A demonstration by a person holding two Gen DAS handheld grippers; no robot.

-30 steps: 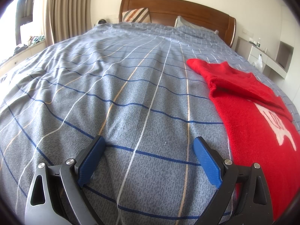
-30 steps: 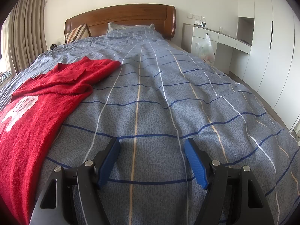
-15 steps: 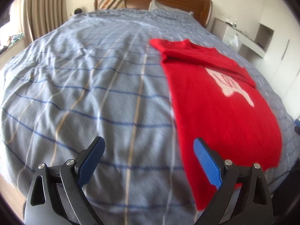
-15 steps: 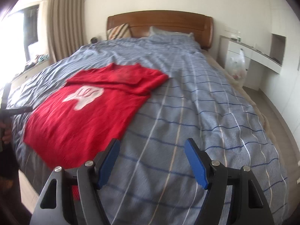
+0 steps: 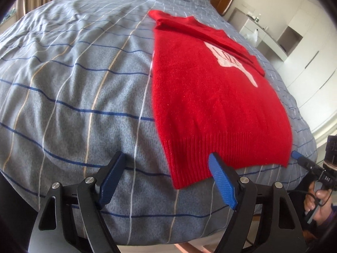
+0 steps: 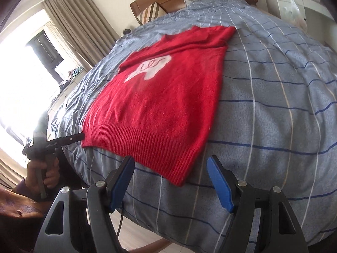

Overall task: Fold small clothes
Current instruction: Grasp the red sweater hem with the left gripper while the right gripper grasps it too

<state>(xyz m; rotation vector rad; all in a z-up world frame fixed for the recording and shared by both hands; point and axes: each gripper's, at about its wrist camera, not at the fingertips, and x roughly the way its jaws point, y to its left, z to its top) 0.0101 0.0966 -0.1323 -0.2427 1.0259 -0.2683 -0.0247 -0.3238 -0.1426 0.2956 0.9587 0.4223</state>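
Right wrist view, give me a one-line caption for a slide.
Open right hand-held gripper poised at the ribbed hem of a red sweater lying flat on a striped blue bedspread.

The sweater (image 5: 212, 97) lies flat on the bed (image 5: 73, 84), hem nearest its foot. 1 gripper waits near each hem corner: left gripper (image 5: 168, 164), right gripper (image 6: 170, 166).
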